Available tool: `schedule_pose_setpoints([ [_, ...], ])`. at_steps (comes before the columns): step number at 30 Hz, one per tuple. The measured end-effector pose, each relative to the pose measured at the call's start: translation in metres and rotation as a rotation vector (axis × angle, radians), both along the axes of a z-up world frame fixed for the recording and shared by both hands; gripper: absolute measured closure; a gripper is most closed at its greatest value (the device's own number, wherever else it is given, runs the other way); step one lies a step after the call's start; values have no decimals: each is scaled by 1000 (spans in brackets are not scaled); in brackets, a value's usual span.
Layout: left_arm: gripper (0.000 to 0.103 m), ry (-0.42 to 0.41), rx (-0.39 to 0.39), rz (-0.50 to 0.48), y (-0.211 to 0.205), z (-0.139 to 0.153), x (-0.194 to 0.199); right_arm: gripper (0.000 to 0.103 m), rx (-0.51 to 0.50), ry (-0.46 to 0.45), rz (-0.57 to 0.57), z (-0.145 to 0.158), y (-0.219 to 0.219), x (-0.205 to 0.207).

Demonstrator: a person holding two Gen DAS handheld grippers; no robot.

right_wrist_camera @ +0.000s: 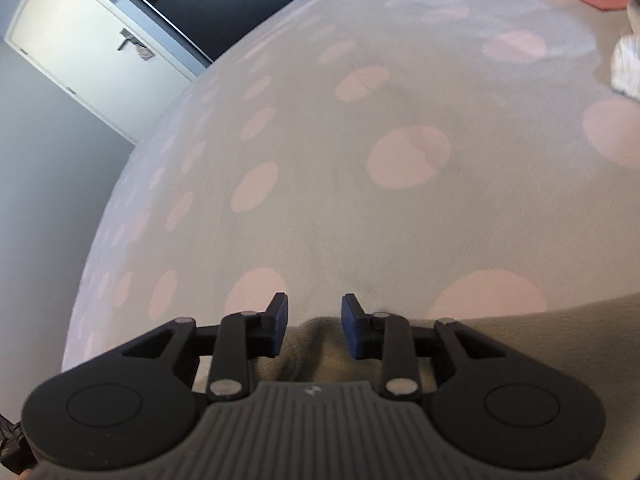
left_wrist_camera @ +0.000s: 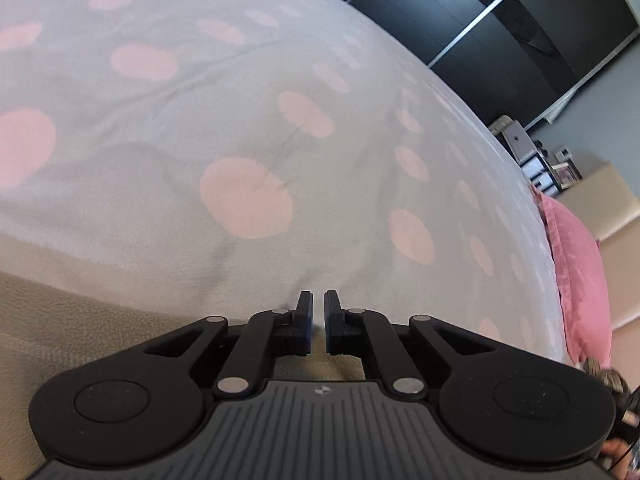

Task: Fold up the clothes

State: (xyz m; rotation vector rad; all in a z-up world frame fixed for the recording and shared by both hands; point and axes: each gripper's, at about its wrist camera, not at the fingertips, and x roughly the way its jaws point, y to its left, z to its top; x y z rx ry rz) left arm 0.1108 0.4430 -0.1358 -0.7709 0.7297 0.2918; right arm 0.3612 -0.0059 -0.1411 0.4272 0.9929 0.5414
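Beige fleece garment [left_wrist_camera: 80, 344] lies on the near edge of a bed, on a grey sheet with pink dots [left_wrist_camera: 248, 128]; fuzzy pile, spread flat at the left. Left gripper [left_wrist_camera: 318, 312] sits over the garment's far edge, blue pads nearly together with only a thin slit between them; a bit of beige cloth shows in the slit lower down, cannot tell if it is actually pinched. Pink pillow [left_wrist_camera: 580, 272] at the bed's right edge, dark wardrobe doors [left_wrist_camera: 500, 32] behind.

Right wrist view: white door [right_wrist_camera: 88, 40] upper left, same dotted sheet [right_wrist_camera: 360, 200]. Right gripper [right_wrist_camera: 314, 316] has its pads spread apart, a raised bunch of the beige garment [right_wrist_camera: 316, 344] between them, not touching either pad as far as visible. White crumpled cloth [right_wrist_camera: 626, 64] at far right edge.
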Motion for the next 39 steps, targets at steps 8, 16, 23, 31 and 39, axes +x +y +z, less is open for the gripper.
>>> schedule_pose_setpoints([
  [8, 100, -119, 116, -229, -84, 63, -22, 68, 2, -216, 250, 66, 2, -100],
  [16, 100, -70, 314, -402, -184, 62, -61, 68, -139, -387, 354, 60, 10, -205],
  [23, 100, 73, 319, -325, -193, 17, -90, 60, -322, -436, 419, 7, 19, -247],
  [31, 100, 81, 246, -292, -175, -14, -108, 60, -392, -486, 490, -22, 10, -259],
  [39, 97, 82, 302, -221, -161, 9, -133, 65, -331, -459, 377, -6, -29, -253],
])
